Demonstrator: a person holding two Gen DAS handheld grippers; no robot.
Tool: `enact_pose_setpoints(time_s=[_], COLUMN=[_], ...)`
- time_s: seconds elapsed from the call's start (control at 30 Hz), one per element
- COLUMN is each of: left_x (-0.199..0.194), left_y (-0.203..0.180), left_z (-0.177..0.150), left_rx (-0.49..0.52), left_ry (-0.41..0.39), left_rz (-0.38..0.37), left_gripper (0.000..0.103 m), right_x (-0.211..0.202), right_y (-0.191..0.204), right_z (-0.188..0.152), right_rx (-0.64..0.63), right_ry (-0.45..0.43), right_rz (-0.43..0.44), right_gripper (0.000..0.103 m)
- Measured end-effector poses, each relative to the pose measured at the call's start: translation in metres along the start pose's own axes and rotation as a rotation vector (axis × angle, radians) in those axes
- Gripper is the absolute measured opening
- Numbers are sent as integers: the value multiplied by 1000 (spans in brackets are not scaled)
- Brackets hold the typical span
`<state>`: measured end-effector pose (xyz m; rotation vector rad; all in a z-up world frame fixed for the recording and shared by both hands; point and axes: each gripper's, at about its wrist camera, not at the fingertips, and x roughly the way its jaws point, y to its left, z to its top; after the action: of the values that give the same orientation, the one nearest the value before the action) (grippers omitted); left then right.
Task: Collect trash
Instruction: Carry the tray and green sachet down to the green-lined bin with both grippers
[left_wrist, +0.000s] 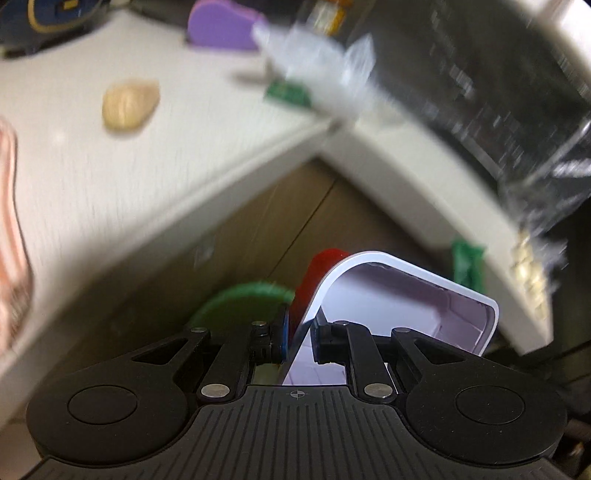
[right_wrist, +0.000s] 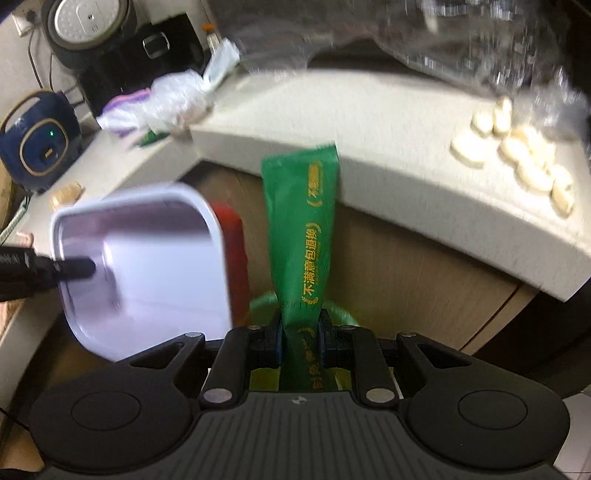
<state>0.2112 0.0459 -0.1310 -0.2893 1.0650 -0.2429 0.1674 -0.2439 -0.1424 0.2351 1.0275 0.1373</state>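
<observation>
My left gripper is shut on the rim of a white rectangular plastic tray, which hangs tilted in front of the brown cabinet. The right wrist view shows the same tray at the left with a black finger of the left gripper on it. My right gripper is shut on a long green wrapper with yellow print, which stands up from the jaws. Below both grippers lie a round green rim and a red object; motion blur hides what they are.
A white L-shaped counter runs above. It bears a beige lump, a purple item, a small green wrapper, crumpled clear plastic, several pale pieces, a rice cooker and a blue appliance.
</observation>
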Motion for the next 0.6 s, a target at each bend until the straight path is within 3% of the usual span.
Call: enact_pose_setpoints(time_s=[0.33, 0.6], left_x=[130, 250], left_y=[25, 41], left_z=[-55, -77], left_rx=[118, 224], left_ry=[215, 310], left_rz=[194, 263], left_gripper=[13, 14], right_x=[53, 94], right_y=[-24, -52], right_z=[-23, -64], right_rx=[-36, 47], right_ry=[91, 168], right_rz=[-33, -112], right_gripper=[16, 16])
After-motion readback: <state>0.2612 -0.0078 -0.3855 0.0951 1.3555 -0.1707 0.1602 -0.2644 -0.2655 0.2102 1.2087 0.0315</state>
